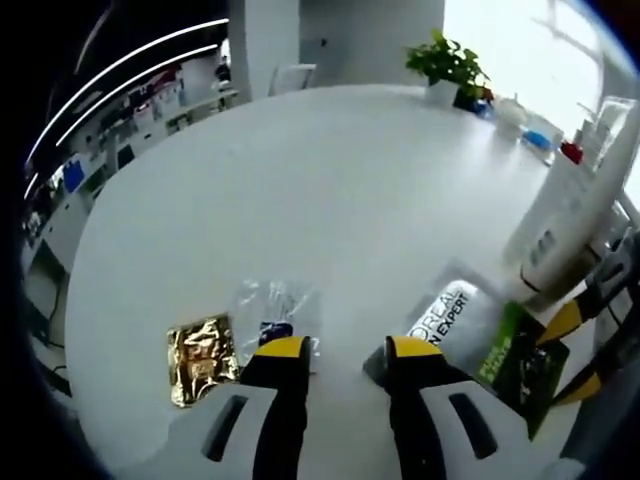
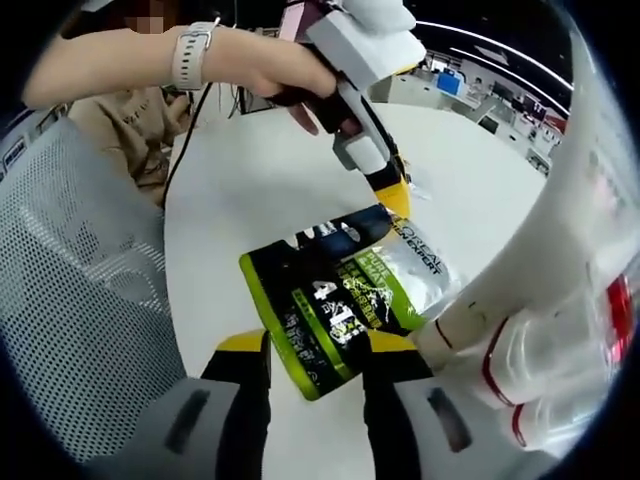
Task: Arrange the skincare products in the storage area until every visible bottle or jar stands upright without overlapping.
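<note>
Both jaws of the left gripper (image 1: 345,365) stand apart with bare white table (image 1: 330,200) between their yellow tips, holding nothing. The right gripper (image 2: 318,350) has its jaws set on either side of the lower end of a green and black packet (image 2: 335,305); whether they press it or merely flank it cannot be told from the right gripper view.

That packet lies flat near the table edge closest to the person, and in the left gripper view it reads "L'OREAL ... EXPERT" on its silvery part (image 1: 455,320); the right gripper view shows a large "4" and smaller green print too fine to read. Just beside it, toward the right-hand edge of the table, a tall white bottle (image 1: 575,205) leans rather than stands straight, with a red-capped item (image 1: 571,152) behind it. A gold foil sachet (image 1: 202,358) and a clear plastic wrapper (image 1: 272,312) lie flat just ahead of the left jaws. A potted plant (image 1: 447,62) sits at the far edge. A hand (image 2: 275,72) with a watch carries the left gripper above the packet.

The step in hand looks like picking the packet up off the table so it can be placed among the other products. Next, the right jaws probably need a firm pinch on the packet's thin edge, then a lift clear of the leaning bottle, which could topple if nudged.
</note>
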`<state>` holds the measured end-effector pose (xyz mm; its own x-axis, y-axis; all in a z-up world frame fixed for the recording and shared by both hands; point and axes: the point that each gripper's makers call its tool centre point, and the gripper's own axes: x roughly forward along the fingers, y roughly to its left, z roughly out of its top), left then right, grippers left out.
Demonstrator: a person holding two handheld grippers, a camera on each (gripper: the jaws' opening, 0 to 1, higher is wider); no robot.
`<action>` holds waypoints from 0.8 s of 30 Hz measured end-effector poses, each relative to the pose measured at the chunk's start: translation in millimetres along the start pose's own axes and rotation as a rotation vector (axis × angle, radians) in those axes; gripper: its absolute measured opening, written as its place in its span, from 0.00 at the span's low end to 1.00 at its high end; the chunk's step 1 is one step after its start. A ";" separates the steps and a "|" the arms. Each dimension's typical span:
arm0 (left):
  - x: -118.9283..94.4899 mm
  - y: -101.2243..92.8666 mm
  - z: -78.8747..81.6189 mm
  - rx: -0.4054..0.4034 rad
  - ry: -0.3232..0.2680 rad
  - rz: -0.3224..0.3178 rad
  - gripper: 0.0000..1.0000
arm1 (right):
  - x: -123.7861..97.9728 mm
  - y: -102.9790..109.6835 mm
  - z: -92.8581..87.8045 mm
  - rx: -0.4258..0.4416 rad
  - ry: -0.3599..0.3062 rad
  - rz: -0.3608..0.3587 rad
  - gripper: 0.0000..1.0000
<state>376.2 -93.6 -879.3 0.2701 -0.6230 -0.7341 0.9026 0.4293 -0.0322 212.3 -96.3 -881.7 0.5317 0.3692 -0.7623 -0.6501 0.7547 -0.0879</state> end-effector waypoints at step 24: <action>-35.2 -18.7 12.1 0.039 -0.022 -0.009 0.35 | -31.0 -1.6 17.4 -0.005 -0.041 -0.020 0.29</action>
<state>353.9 -87.6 -844.7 0.2686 -0.6412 -0.7188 0.9174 0.3978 -0.0121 206.3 -99.5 -846.8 0.5665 0.3760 -0.7333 -0.6416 0.7597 -0.1061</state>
